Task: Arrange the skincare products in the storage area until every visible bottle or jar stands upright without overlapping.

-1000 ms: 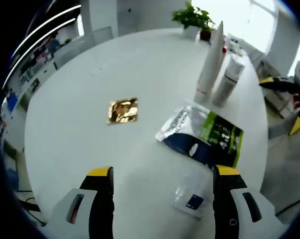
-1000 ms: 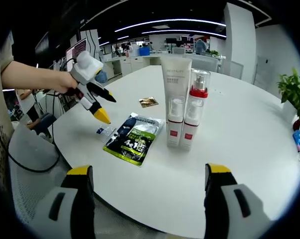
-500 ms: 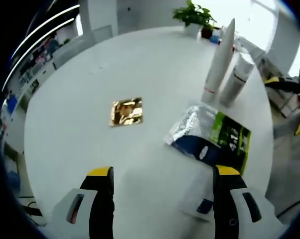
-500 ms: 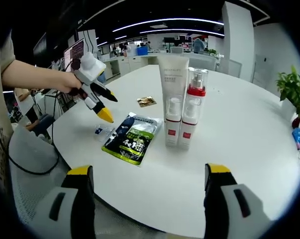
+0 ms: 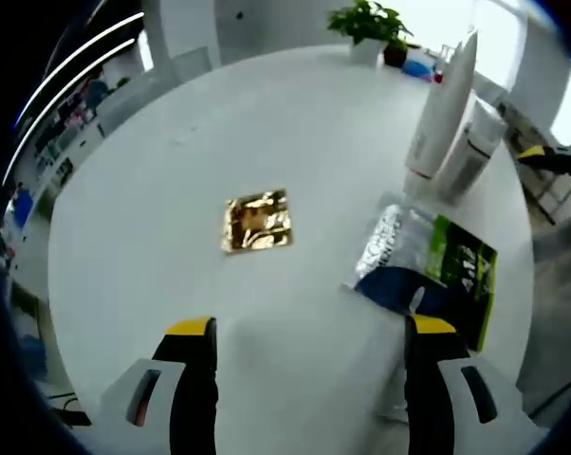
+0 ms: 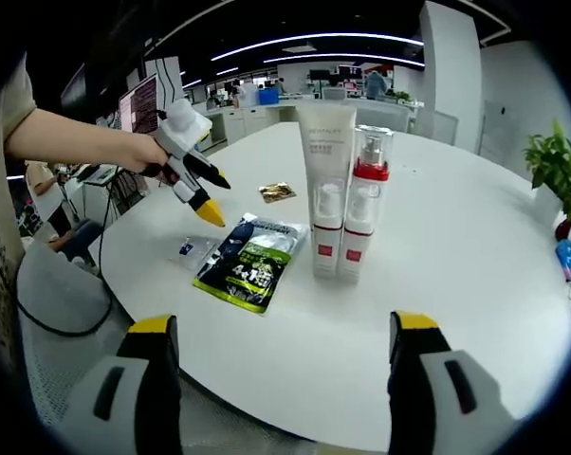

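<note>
— White plastic, mostly: the tall tube (image 6: 326, 185) and the red-collared pump bottles (image 6: 364, 213) stand upright in a tight cluster near the middle of the table (image 6: 475, 284). Is that part finished?

— It looks so, as a judgement. They are erect and pressed close side by side, though from the right gripper view I cannot tell whether they merely touch. Nothing there lies on its side.

— And what is left?

— The flat items. The green-and-blue pouch (image 6: 250, 263) lies just beside the bottles, a small clear sachet (image 6: 193, 250) near its edge, and a gold foil sachet (image 5: 258, 220) lies apart on open table. These cannot stand, so probably they only need keeping apart and in sight.

— What are the grippers doing?

— The left gripper (image 6: 208, 201), seen from the right gripper view, hangs above the small sachet with its yellow-tipped fingers (image 6: 210, 211) apart and nothing between them. The right gripper (image 6: 285, 379) waits low at the near rim, fingers wide and empty.

— And the room?

— The table is large, round, glossy white and bare beyond these things. Around it is an open office: strip lights on a dark ceiling, desks with monitors behind, a potted plant (image 6: 556, 175) at the far side, and bright windows.
</note>
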{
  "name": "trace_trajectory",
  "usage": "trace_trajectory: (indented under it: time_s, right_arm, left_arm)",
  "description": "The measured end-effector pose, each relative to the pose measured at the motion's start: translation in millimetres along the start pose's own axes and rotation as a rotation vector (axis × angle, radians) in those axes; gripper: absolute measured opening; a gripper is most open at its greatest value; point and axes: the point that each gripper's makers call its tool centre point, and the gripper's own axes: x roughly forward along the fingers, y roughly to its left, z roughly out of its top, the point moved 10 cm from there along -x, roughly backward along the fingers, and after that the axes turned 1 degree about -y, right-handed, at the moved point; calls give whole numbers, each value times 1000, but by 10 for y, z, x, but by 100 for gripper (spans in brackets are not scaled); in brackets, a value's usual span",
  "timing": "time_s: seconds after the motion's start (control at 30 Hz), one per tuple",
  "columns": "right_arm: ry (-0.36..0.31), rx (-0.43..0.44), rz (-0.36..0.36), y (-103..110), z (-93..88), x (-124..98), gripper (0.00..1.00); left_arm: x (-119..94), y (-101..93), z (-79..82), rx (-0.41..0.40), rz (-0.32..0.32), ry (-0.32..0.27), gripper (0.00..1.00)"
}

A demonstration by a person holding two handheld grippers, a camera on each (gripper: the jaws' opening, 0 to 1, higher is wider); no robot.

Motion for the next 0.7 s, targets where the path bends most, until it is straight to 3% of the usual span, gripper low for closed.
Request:
trace_trajectory:
  time_s: [0.7]
  right_arm:
    - [9,28,-8,-25,-9,13,92]
  left_arm:
    - [260,203,239,-22,-10,-12,77]
